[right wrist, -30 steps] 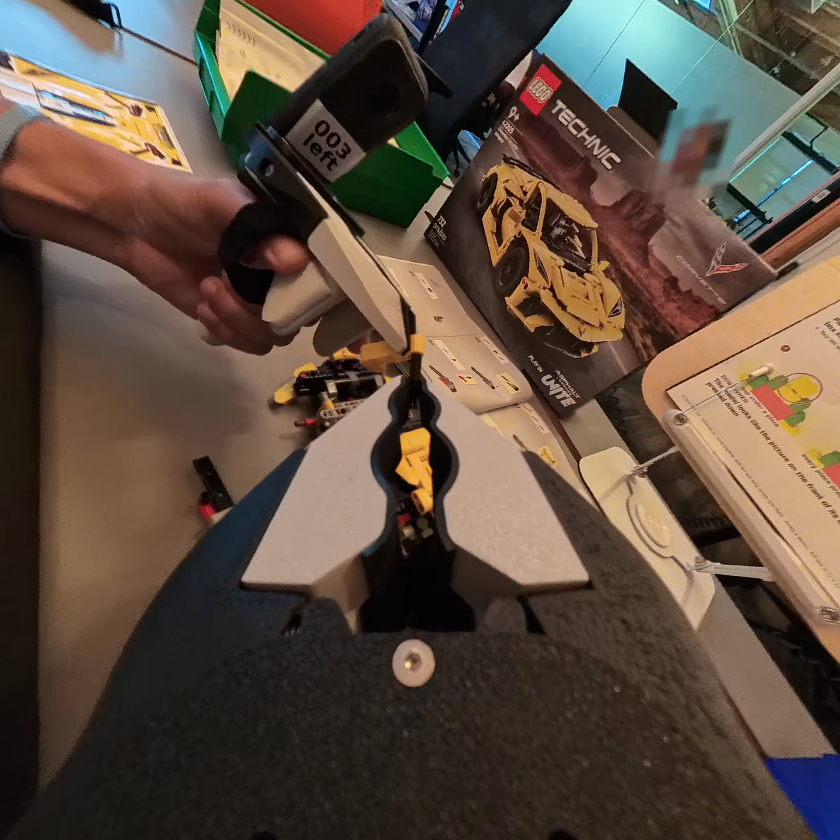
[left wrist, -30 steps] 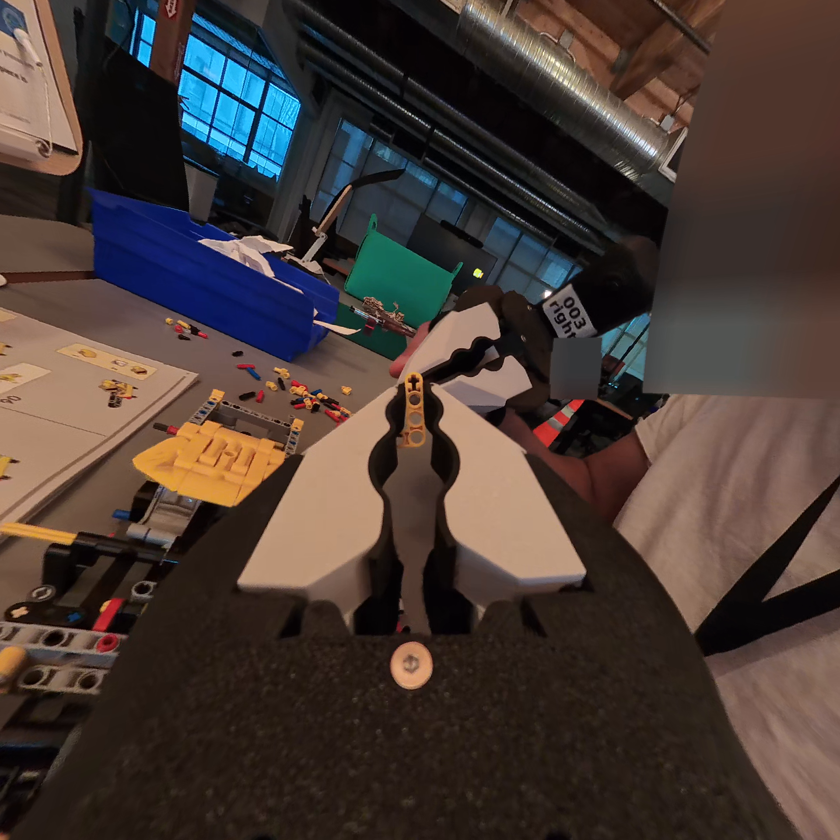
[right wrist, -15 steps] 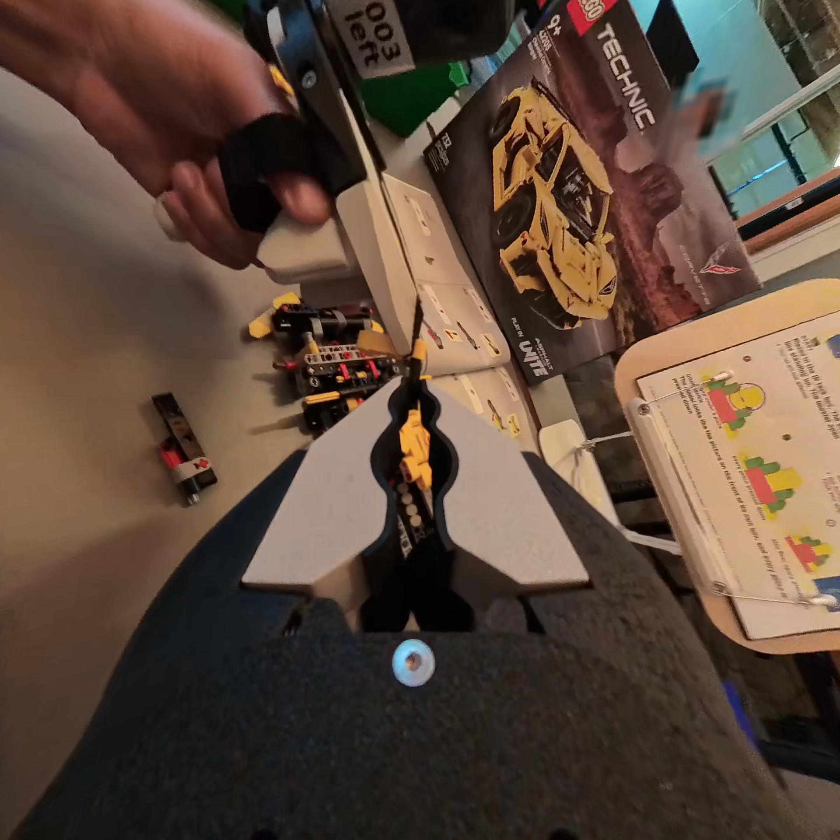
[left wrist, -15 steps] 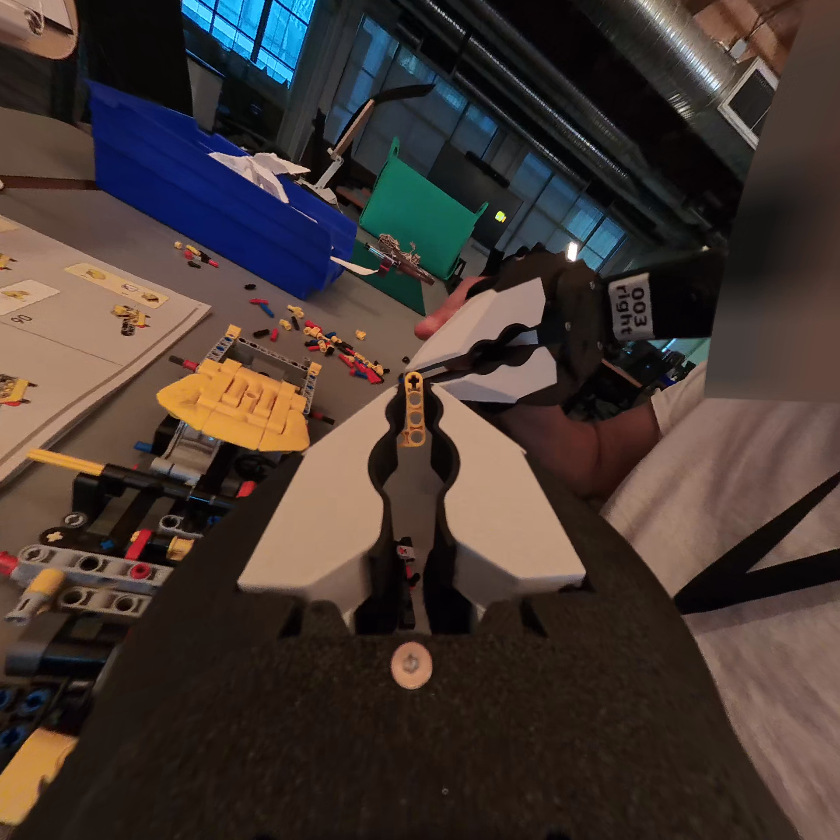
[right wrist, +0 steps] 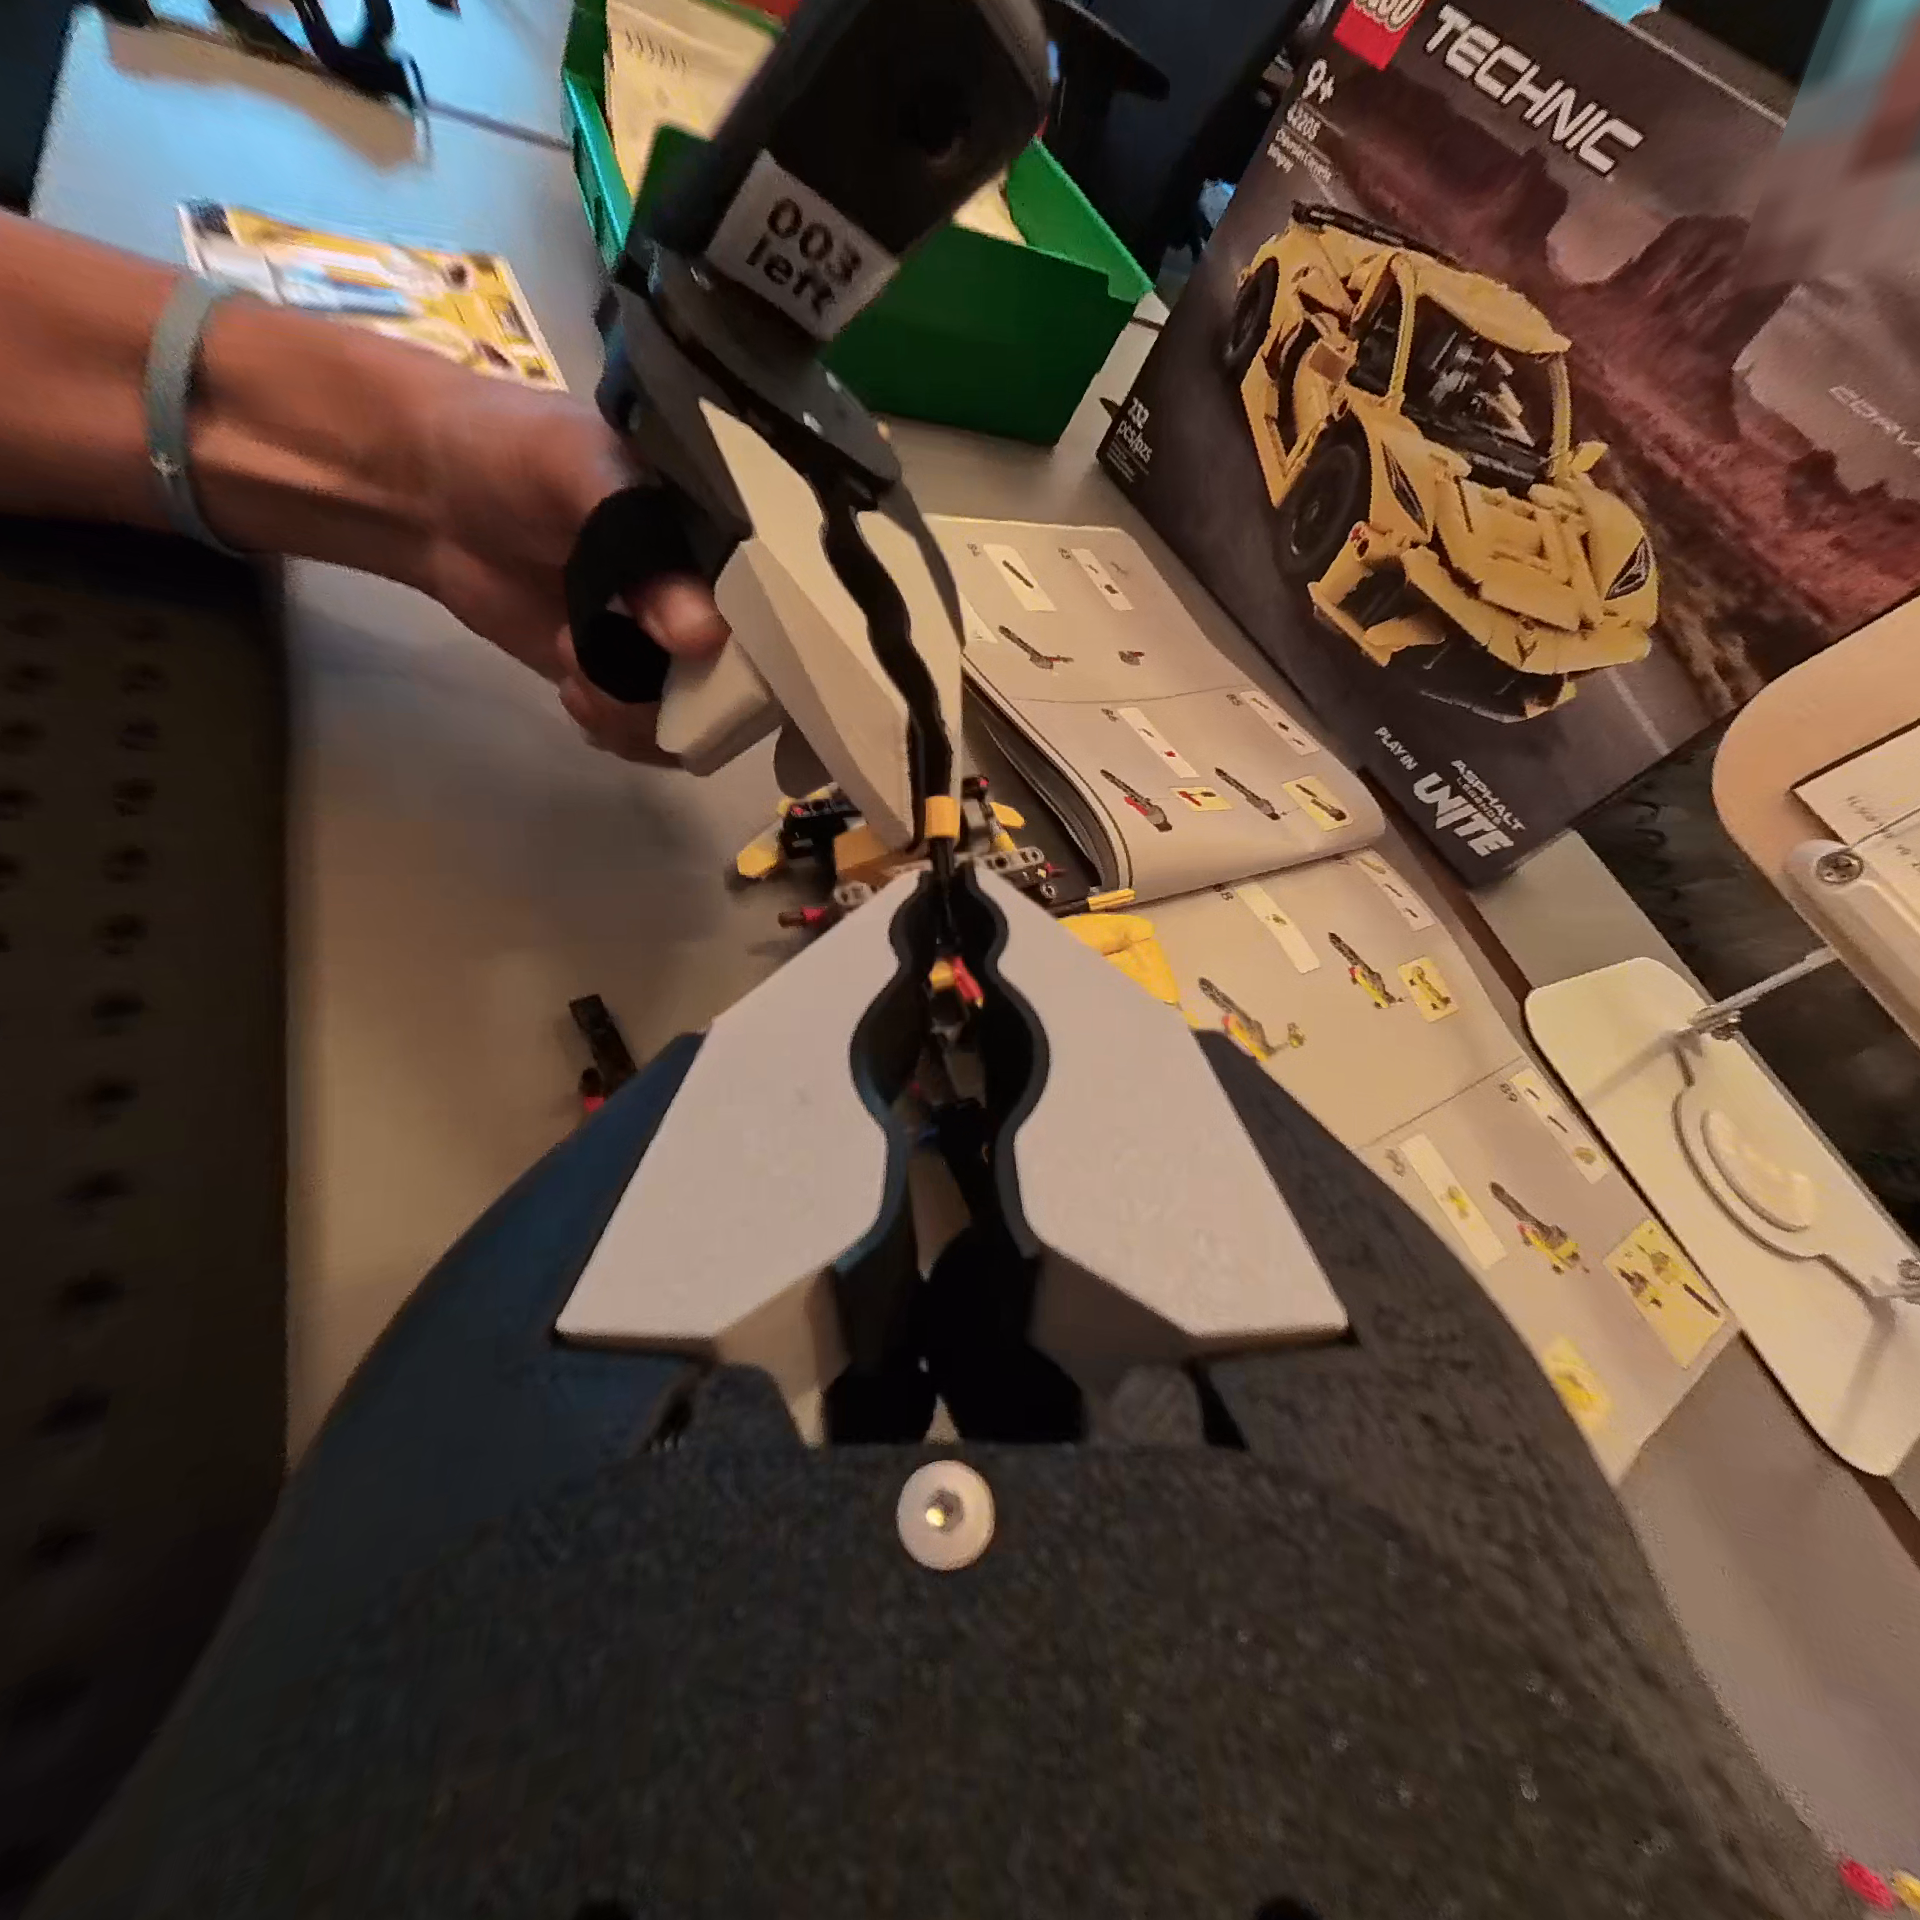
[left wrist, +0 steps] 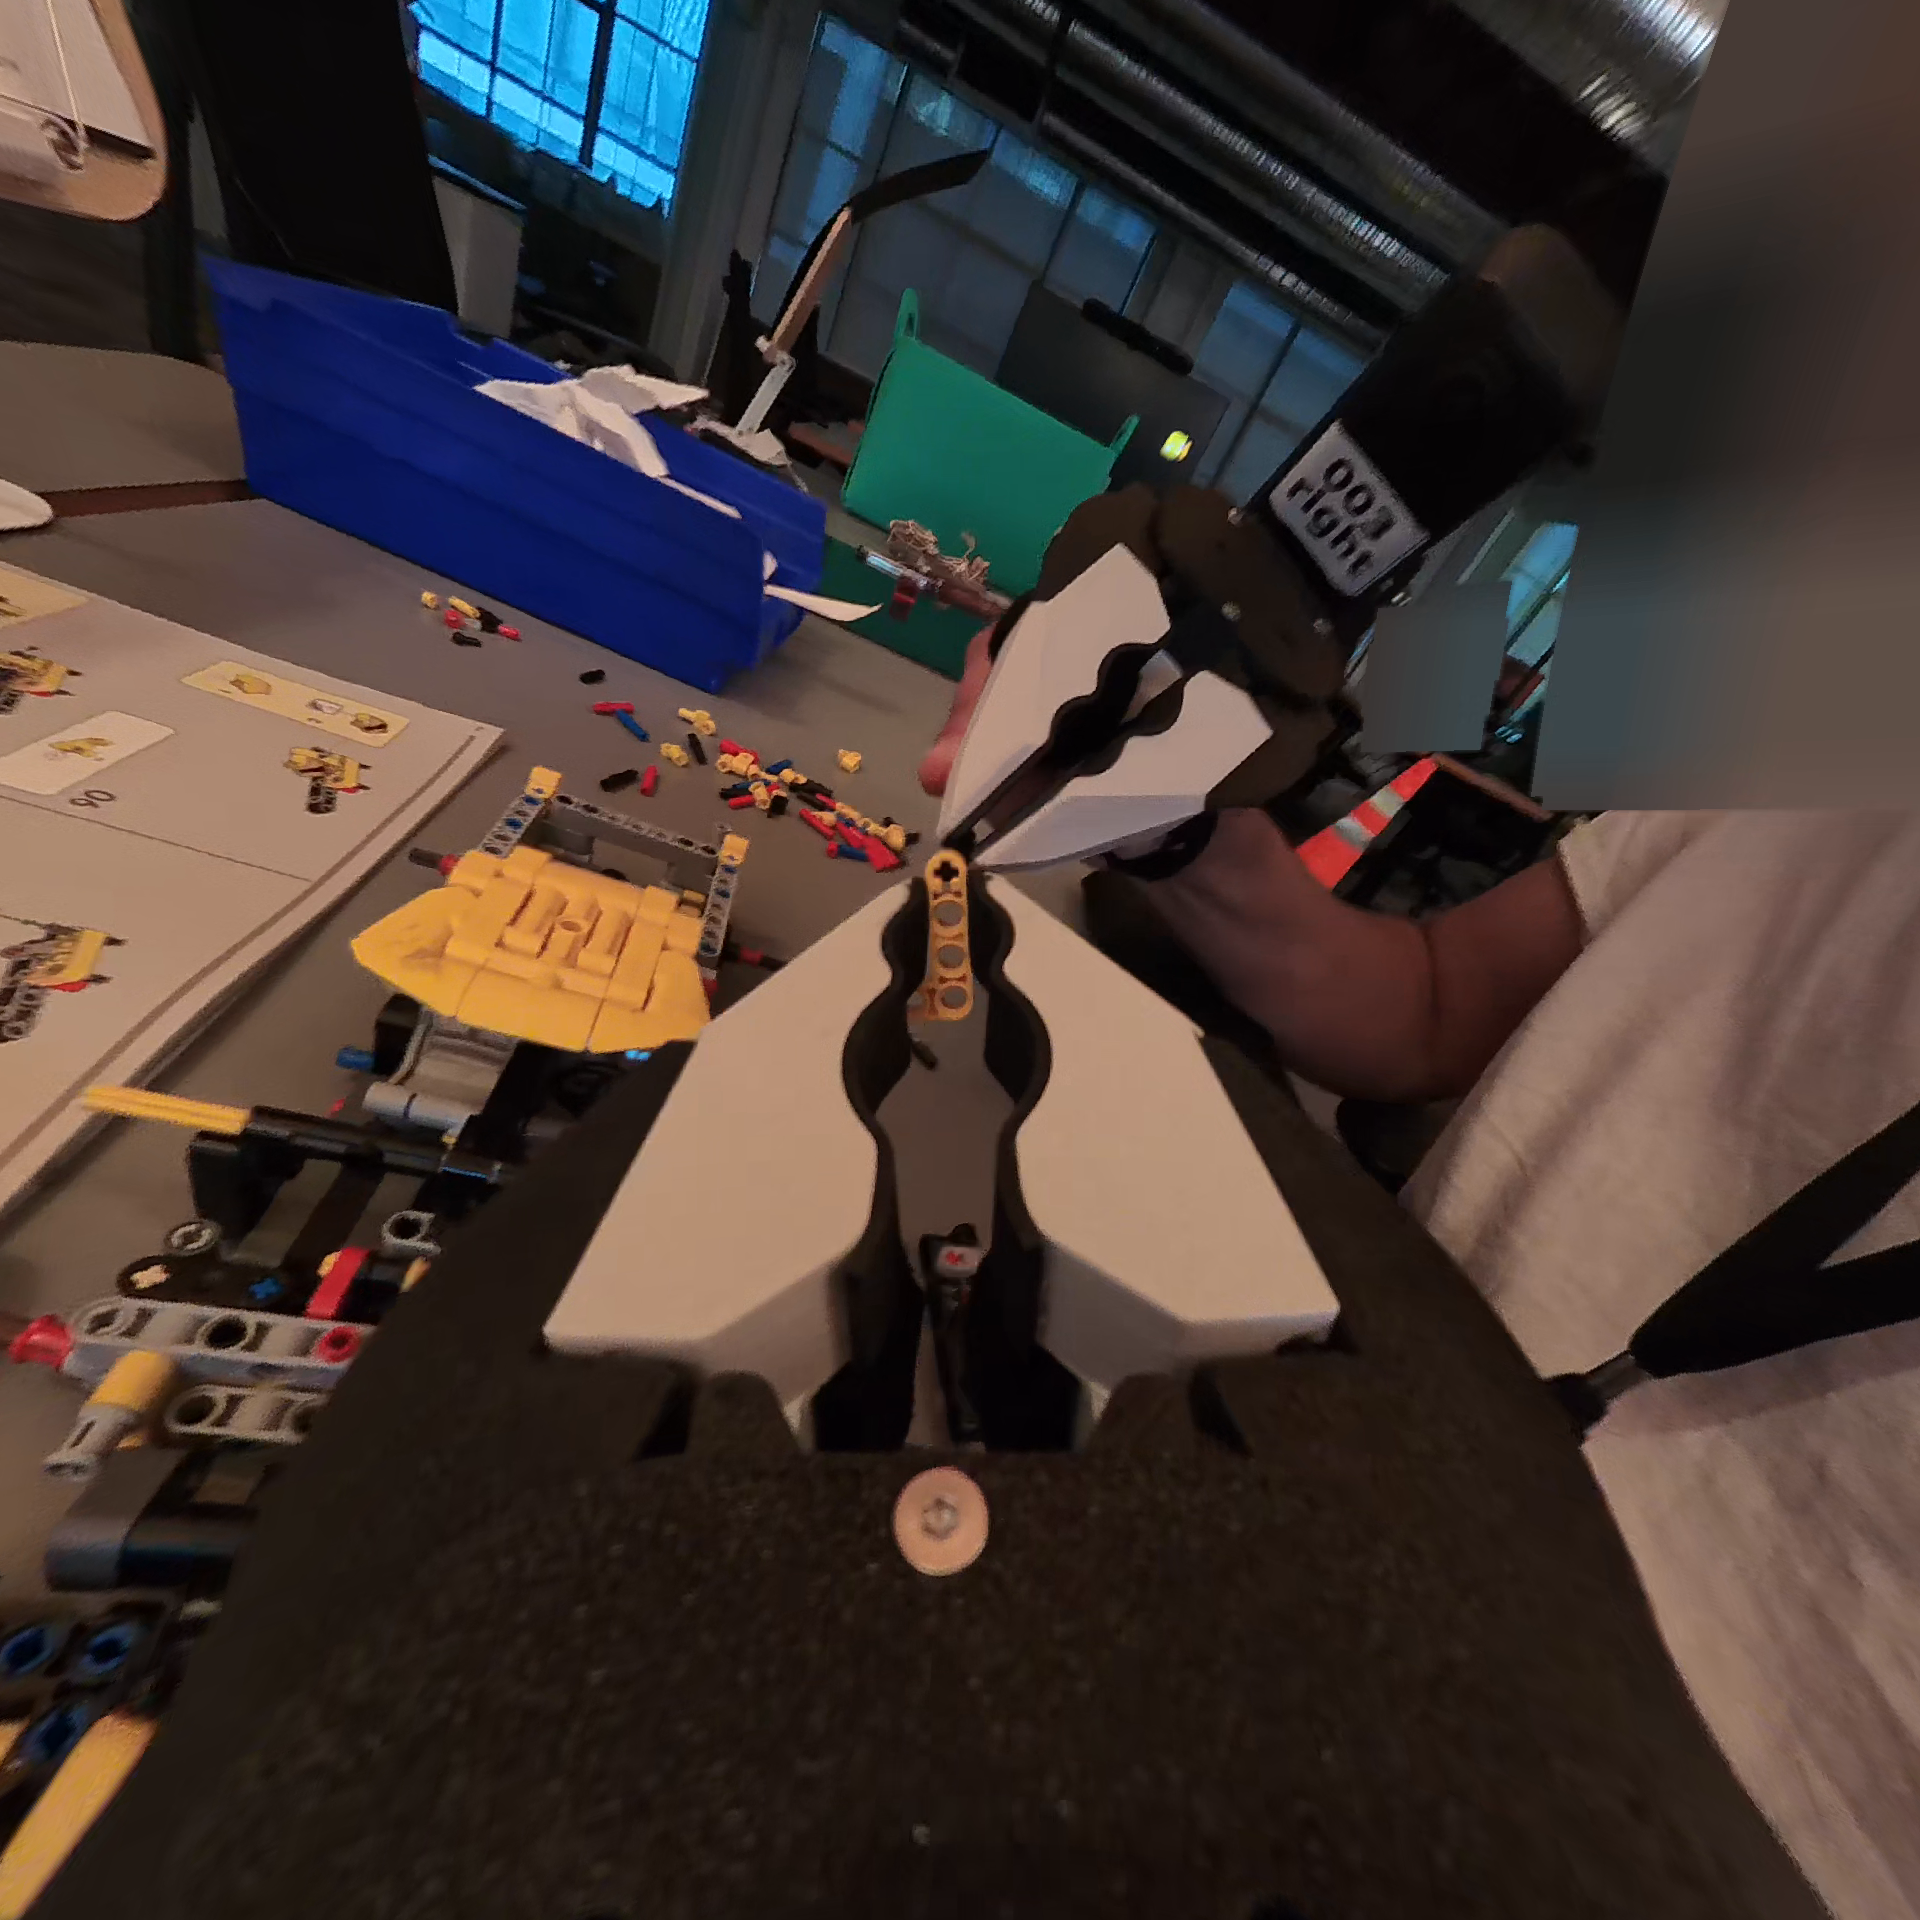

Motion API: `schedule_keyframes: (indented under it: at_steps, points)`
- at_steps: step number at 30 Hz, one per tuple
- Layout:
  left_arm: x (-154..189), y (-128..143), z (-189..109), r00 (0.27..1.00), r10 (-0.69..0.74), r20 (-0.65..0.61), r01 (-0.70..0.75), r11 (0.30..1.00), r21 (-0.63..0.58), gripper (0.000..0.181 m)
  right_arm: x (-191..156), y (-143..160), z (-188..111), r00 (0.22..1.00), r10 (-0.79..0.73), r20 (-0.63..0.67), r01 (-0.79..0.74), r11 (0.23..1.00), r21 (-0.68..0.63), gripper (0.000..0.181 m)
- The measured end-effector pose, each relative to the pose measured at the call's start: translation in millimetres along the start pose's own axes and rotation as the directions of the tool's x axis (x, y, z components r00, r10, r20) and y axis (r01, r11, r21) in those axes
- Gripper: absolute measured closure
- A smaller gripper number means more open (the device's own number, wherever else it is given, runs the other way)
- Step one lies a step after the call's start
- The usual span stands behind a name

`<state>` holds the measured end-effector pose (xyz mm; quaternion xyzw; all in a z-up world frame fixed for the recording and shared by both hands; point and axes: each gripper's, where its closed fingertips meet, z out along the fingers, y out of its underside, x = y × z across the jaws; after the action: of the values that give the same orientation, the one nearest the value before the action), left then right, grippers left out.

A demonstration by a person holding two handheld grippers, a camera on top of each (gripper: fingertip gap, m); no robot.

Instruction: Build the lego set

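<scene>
1. The lego set is spread over a grey table [left wrist: 312, 582]; its biggest built part, the partly built car [left wrist: 540, 956] with yellow panels, lies on the table to the left of the left gripper.
2. The product box [right wrist: 1475, 416], with a picture of a yellow car, stands at the far side of the table in the right wrist view.
3. A blue bin [left wrist: 499, 488] with crumpled paper and a green bin [right wrist: 966, 312] stand at the back of the table.
4. An open instruction booklet [right wrist: 1174, 727] lies in front of the box, with the car beside its edge.
5. The left gripper [left wrist: 945, 935] is pressed together on a small yellow beam [left wrist: 948, 951] with holes, which stands up between its tips, above the table.
6. The right gripper [right wrist: 940, 894] is nearly closed; a thin black piece seems to sit at its tips, but I cannot tell if it is really pinched.
7. The tips of both grippers meet at the top of the yellow beam.
8. Loose small pieces [left wrist: 790, 790], red, yellow, blue and black, lie scattered behind the car.
</scene>
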<state>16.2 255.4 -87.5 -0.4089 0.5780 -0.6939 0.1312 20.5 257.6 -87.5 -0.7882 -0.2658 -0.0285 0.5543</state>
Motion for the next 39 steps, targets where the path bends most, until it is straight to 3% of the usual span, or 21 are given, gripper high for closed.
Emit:
schedule_keyframes:
  at_steps: [9,14,25,31,39]
  points:
    - [25.4,-27.5,-3.2,0.944,-0.175,-0.279,0.234,0.953,0.194,0.174,-0.1,-30.1,-15.8,0.961,0.21,0.182,-0.25,0.939,0.235,0.178]
    - [30.7,-33.3,-4.4,0.916,-0.202,-0.348,0.294,0.926,0.236,0.174,0.1,-38.0,-19.6,0.939,0.259,0.228,-0.318,0.906,0.279,0.178]
    - [18.2,-20.0,-2.3,0.975,-0.123,-0.185,0.152,0.976,0.153,0.174,-3.2,-18.8,-7.3,0.952,0.244,0.185,-0.275,0.948,0.161,0.179]
    - [13.7,-7.5,1.6,0.997,-0.008,-0.078,0.01,1.0,0.03,0.174,-9.8,-9.0,-1.7,0.965,0.187,0.185,-0.206,0.975,0.088,0.181]
    - [13.7,-0.7,4.6,0.998,0.038,-0.046,-0.039,0.999,-0.017,0.174,-17.3,6.5,3.0,0.97,0.143,0.198,-0.147,0.989,0.003,0.181]
